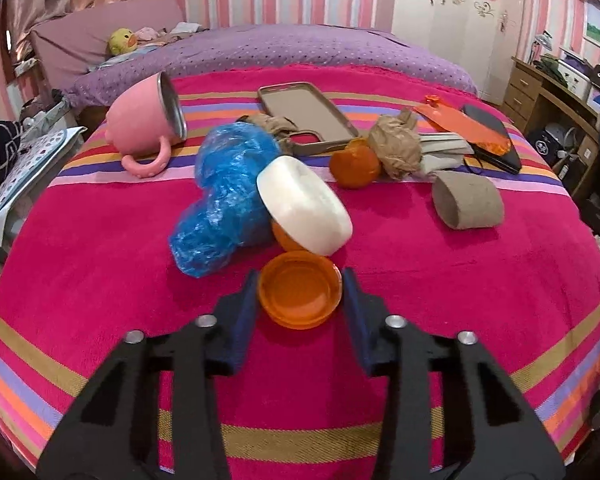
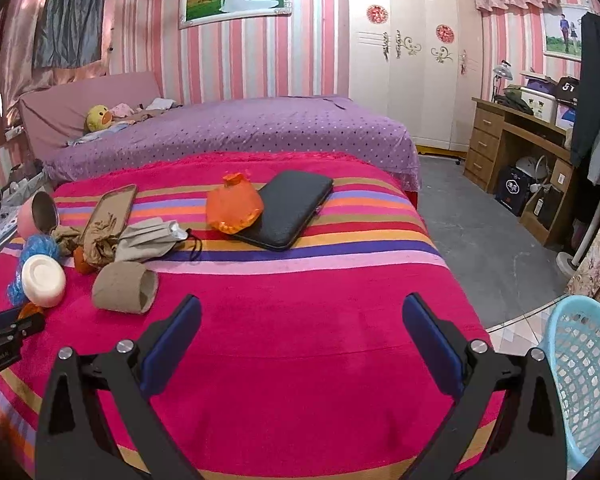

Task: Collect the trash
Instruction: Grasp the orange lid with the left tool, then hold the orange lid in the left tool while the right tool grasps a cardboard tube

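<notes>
**Left tongs on the orange lid**

Left tongs (image 1: 300,286) clamped on an orange lid (image 1: 300,294), one pad against each side of its rim, low over the striped blanket (image 1: 100,272). Just beyond: a white bowl (image 1: 304,206) tipped against a crumpled blue bag (image 1: 220,200). Farther back, an orange (image 1: 354,166), wadded brown paper (image 1: 396,146), a cardboard tube (image 1: 468,200), a pink mug (image 1: 144,124) on its side. Right tongs (image 2: 302,320) spread wide, nothing between them, above bare blanket. Blue basket (image 2: 584,376) at far right, beside the bed.
</notes>
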`<state>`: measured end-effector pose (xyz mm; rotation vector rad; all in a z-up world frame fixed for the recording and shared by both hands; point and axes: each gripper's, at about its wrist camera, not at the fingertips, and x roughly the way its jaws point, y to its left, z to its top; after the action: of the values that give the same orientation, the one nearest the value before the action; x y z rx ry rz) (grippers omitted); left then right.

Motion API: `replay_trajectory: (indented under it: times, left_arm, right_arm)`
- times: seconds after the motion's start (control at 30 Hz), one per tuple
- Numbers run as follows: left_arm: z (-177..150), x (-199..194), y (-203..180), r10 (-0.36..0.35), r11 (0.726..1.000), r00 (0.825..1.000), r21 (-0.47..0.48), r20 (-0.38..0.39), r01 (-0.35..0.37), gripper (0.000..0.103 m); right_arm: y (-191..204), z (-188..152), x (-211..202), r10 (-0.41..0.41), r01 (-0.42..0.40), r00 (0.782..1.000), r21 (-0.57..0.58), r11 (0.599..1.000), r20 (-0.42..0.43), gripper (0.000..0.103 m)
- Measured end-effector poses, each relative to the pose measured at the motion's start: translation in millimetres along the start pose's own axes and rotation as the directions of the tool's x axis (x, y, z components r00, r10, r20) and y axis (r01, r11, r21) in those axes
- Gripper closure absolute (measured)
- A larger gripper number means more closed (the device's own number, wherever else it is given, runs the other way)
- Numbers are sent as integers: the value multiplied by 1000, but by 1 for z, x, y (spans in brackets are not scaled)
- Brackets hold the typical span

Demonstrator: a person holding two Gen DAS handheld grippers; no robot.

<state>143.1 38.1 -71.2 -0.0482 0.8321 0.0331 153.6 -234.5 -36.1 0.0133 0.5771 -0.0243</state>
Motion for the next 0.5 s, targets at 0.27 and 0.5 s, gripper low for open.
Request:
replay_trajectory:
  times: [0.27, 0.5]
  left_arm:
    - [12, -29, 4, 15, 1000, 997, 0, 73, -15, 64]
    - [30, -45, 17, 72, 997, 984, -30, 164, -68, 64]
  right_arm:
    - [26, -1, 2, 45, -45, 999, -28, 999, -13, 5]
    - [64, 5, 11, 104, -106, 994, -60, 993, -34, 5]
